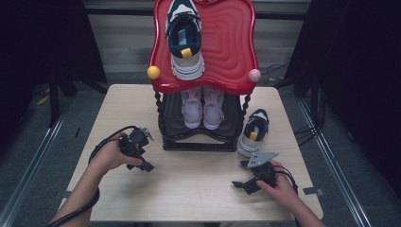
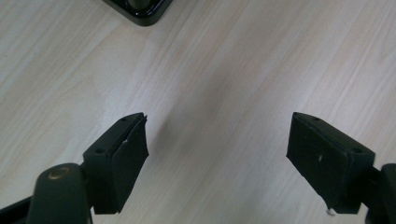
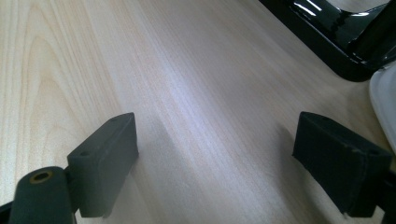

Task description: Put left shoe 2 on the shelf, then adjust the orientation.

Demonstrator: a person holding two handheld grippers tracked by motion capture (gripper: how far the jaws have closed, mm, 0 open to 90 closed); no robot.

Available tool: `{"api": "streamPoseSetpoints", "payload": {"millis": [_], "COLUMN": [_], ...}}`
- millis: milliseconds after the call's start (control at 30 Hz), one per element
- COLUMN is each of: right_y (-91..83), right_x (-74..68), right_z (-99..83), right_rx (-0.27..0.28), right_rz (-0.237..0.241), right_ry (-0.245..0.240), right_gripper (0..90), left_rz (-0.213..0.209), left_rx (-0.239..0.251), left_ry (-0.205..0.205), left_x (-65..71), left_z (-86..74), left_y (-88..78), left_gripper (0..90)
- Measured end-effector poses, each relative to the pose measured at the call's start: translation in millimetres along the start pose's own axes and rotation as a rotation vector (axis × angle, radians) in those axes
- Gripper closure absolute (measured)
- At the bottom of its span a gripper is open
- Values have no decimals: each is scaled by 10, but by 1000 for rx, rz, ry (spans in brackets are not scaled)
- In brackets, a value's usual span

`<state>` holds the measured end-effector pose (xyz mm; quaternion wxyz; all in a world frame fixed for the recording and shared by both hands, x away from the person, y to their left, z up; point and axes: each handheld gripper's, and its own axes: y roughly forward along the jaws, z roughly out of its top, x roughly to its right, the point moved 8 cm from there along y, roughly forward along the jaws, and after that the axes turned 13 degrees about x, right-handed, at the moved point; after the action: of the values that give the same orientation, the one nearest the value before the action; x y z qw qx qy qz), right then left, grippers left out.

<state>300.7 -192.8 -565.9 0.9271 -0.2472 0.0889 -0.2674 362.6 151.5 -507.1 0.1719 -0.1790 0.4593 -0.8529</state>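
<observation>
While low over table [image 1: 198, 189], left gripper [image 2: 217, 149] agape

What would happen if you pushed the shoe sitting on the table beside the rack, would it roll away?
Probably not. The shoe rests flat on its thick white sole on the table, so it should slide rather than roll. Its chunky, padded build suggests it is light and keeps its shape, though the collar may squash.

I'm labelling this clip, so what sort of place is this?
Probably a recording studio or lab: a wooden table between black curtains, cables on the floor, and a staged red-topped shoe rack.
</observation>
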Motion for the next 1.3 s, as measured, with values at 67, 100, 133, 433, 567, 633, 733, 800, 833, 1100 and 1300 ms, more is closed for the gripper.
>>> {"api": "streamPoseSetpoints", "payload": {"millis": [67, 100, 133, 433, 567, 633, 733, 800, 833, 1100, 1300], "right_y": [0, 0, 0, 0, 2, 1, 2, 2, 2, 3, 3], "right_x": [0, 0, 0, 0, 0, 0, 0, 0, 0, 2, -3], "right_z": [0, 0, 0, 0, 0, 0, 0, 0, 0, 0, 1], "right_rx": [0, 0, 0, 0, 1, 1, 0, 1, 0, 0, -2], "right_rz": [0, 0, 0, 0, 1, 1, 0, 0, 0, -3, -16], "right_ry": [0, 0, 0, -1, -2, -2, -1, -2, -1, -1, 6], "right_gripper": [129, 129, 129, 129, 129, 129, 128, 128, 127, 125, 125], "left_rz": [4, -1, 2, -2, 11, 27, 37, 44, 56, 78, 80], "left_rx": [20, 30, 44, 101, 152, 180, 207, 232, 259, 373, 463], "left_ry": [4, 8, 5, 19, 41, 56, 56, 76, 78, 84, 85], "left_x": [-2, 2, 11, 58, 73, 68, 74, 79, 88, 128, 135], "left_z": [-4, -5, -7, -74, -91, -100, -117, -130, -121, -133, -182], "left_y": [43, 66, 94, 272, 350, 398, 457, 509, 534, 578, 587], "left_gripper": [197, 197, 197, 193, 193, 193, 191, 189, 173, 143, 116]}}
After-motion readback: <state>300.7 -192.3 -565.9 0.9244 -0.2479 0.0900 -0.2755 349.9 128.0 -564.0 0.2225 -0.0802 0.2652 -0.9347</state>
